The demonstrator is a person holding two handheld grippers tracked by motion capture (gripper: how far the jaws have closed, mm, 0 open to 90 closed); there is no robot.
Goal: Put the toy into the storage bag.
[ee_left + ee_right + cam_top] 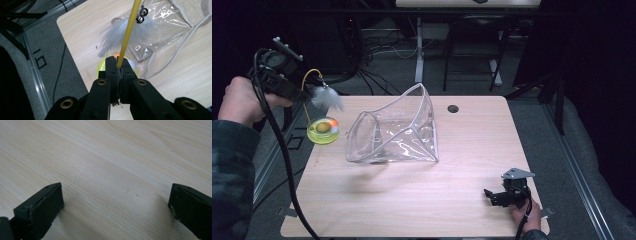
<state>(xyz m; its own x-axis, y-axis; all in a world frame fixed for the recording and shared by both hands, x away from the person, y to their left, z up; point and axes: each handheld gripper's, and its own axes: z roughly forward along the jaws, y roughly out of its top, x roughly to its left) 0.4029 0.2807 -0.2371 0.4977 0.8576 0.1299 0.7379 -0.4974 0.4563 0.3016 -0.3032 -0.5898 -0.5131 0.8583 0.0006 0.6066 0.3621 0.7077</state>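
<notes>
My left gripper (pixel 313 80) is raised over the table's left edge, shut on a thin yellow rod (pixel 128 32) that runs up between its tips (pixel 117 63). A white feather (pixel 327 97) and small metal bells (pixel 141 15) hang from the rod. Below sits the toy's yellow-green round base (pixel 323 131) with an orange ball in it, partly hidden behind the jaws in the left gripper view. A clear plastic bag (pixel 394 132) stands open beside it. My right gripper (pixel 490 197) rests low at the table's front right, open, with bare wood between its jaws (pixel 116 202).
The light wooden table (pixel 412 205) has a dark cable hole (pixel 453 108) near its far edge. Metal floor rails (pixel 272 160) run along the left side, and chair and desk legs (pixel 419 55) stand beyond the table.
</notes>
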